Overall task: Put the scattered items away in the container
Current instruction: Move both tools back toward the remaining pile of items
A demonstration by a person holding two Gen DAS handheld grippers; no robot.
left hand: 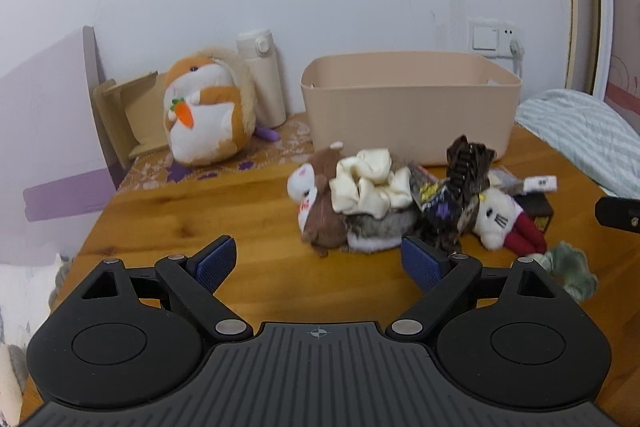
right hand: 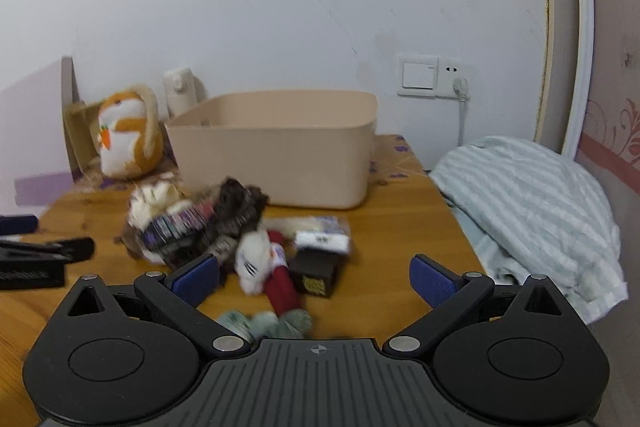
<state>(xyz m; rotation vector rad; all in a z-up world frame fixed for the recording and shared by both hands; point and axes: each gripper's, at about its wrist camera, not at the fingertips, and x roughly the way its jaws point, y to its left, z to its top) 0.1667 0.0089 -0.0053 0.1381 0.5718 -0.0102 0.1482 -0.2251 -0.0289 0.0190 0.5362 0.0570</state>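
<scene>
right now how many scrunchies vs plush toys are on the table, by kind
Scrunchies: 2, the cream scrunchie and the green scrunchie.
Plush toys: 3, the hamster plush, the brown-and-white plush and the white kitty plush.
Total: 5.

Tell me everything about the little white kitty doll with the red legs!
The kitty doll is a small plush with a white head, black stitched whiskers and dark red legs. It looks soft and fuzzy. It lies flat on the wooden table, at the right end of the toy pile, in front of the beige bin. It touches a small black box and a dark patterned wrapper. Neither hand-held gripper holds it.
</scene>
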